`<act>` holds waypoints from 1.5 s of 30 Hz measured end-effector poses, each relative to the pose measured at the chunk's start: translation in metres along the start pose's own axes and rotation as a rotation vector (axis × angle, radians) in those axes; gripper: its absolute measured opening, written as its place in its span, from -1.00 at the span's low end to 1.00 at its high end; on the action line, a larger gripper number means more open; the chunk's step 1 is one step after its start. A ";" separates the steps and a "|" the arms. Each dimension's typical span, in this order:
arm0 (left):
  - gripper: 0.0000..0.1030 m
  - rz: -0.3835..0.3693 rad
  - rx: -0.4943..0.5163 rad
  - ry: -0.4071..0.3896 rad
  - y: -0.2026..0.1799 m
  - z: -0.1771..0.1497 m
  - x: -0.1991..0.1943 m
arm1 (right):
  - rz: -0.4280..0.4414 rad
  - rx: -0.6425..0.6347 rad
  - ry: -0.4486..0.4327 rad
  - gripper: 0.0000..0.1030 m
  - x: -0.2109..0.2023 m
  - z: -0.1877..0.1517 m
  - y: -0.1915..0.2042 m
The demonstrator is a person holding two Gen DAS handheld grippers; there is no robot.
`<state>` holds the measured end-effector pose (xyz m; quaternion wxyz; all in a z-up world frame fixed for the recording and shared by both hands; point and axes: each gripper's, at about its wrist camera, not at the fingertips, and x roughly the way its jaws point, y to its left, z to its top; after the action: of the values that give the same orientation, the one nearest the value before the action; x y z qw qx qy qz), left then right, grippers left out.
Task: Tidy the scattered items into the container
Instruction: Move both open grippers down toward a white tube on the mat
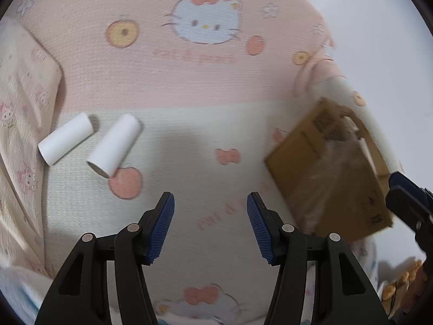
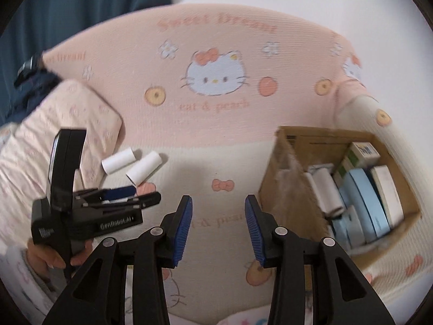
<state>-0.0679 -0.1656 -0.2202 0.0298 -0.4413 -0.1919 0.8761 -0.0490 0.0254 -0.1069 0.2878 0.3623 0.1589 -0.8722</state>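
Two white cardboard tubes lie side by side on the pale seat of a printed sofa: one point(image 1: 65, 138) at the far left, the other point(image 1: 114, 146) just right of it. Both tubes point(image 2: 119, 161) point(image 2: 143, 171) also show in the right wrist view. My left gripper point(image 1: 210, 226) hangs open above the seat, short of the tubes, nothing between its blue pads. My right gripper point(image 2: 218, 228) is open and empty too. A brown cardboard box point(image 2: 286, 189) stands at the right, holding several packets and rolls. The left gripper point(image 2: 127, 196) appears in the right wrist view, held by a hand.
A pink patterned cushion point(image 2: 73, 124) leans at the sofa's left end, close to the tubes. The pink backrest point(image 1: 189, 75) with a cat print rises behind the seat. A dark blue garment point(image 2: 67, 8) fills the upper left. The other gripper's edge point(image 1: 408, 203) shows beside the box.
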 end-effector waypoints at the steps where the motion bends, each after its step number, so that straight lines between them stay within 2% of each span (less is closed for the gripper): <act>1: 0.17 0.014 -0.002 -0.012 0.007 0.001 0.003 | 0.004 -0.022 0.002 -0.26 0.007 0.001 0.006; 4: 0.17 0.061 -0.004 -0.035 0.023 0.003 0.012 | 0.017 -0.071 -0.005 -0.24 0.026 0.006 0.020; 5: 0.17 0.070 -0.012 -0.037 0.029 0.005 0.017 | 0.024 -0.083 -0.005 -0.16 0.033 0.008 0.024; 8: 0.17 0.044 -0.053 -0.035 0.042 0.012 0.028 | 0.035 -0.120 -0.021 -0.02 0.052 0.013 0.035; 11: 0.17 -0.007 -0.093 -0.058 0.053 0.024 0.035 | 0.034 -0.139 -0.021 0.02 0.072 0.017 0.043; 14: 0.17 -0.023 -0.125 -0.056 0.063 0.036 0.044 | 0.031 -0.137 -0.002 0.02 0.098 0.024 0.049; 20: 0.18 -0.148 -0.372 -0.027 0.106 0.044 0.056 | 0.040 -0.092 0.052 0.03 0.145 0.037 0.054; 24: 0.23 -0.132 -0.436 -0.037 0.121 0.047 0.056 | 0.045 -0.078 0.071 0.03 0.173 0.043 0.055; 27: 0.26 -0.091 -0.430 -0.055 0.123 0.049 0.055 | 0.064 -0.056 0.094 0.03 0.192 0.047 0.052; 30: 0.26 -0.030 -0.423 -0.050 0.124 0.049 0.057 | 0.109 -0.023 0.108 0.03 0.204 0.050 0.046; 35: 0.26 0.005 -0.462 -0.037 0.136 0.047 0.061 | 0.194 0.048 0.148 0.08 0.225 0.052 0.043; 38: 0.26 0.054 -0.473 -0.031 0.143 0.044 0.062 | 0.211 0.055 0.182 0.11 0.239 0.052 0.050; 45: 0.23 0.047 -0.573 -0.067 0.166 0.039 0.053 | 0.232 0.052 0.232 0.11 0.253 0.045 0.079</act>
<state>-0.1118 -0.3190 -0.2999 -0.1229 -0.4070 -0.4221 0.8007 -0.1694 -0.1565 -0.2647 0.3565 0.4841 0.1255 -0.7892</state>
